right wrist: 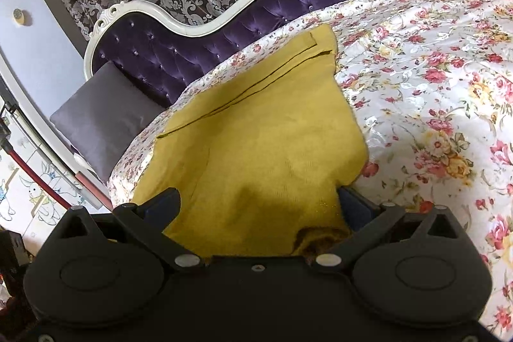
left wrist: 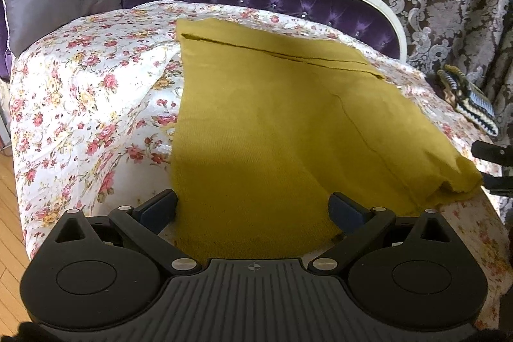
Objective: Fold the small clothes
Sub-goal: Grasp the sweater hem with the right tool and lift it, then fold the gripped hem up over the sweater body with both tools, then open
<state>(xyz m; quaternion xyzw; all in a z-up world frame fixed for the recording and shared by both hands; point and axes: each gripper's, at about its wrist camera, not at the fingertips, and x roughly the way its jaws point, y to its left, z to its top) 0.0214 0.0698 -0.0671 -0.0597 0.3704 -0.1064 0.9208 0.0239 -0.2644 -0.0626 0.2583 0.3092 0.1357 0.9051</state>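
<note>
As the left wrist view looked along its fingers, the left gripper (left wrist: 253, 209) stood wide open at bottom centre, gripping nothing, the near hem of the mustard knit garment (left wrist: 272, 117) lying between its tips. The garment spread across the frame's middle on a floral bedspread (left wrist: 80, 104).

In the right wrist view, the right gripper (right wrist: 259, 207) was equally wide, empty, over a bunched near edge of the garment (right wrist: 256, 133), at centre on the bedspread (right wrist: 433, 85).
</note>
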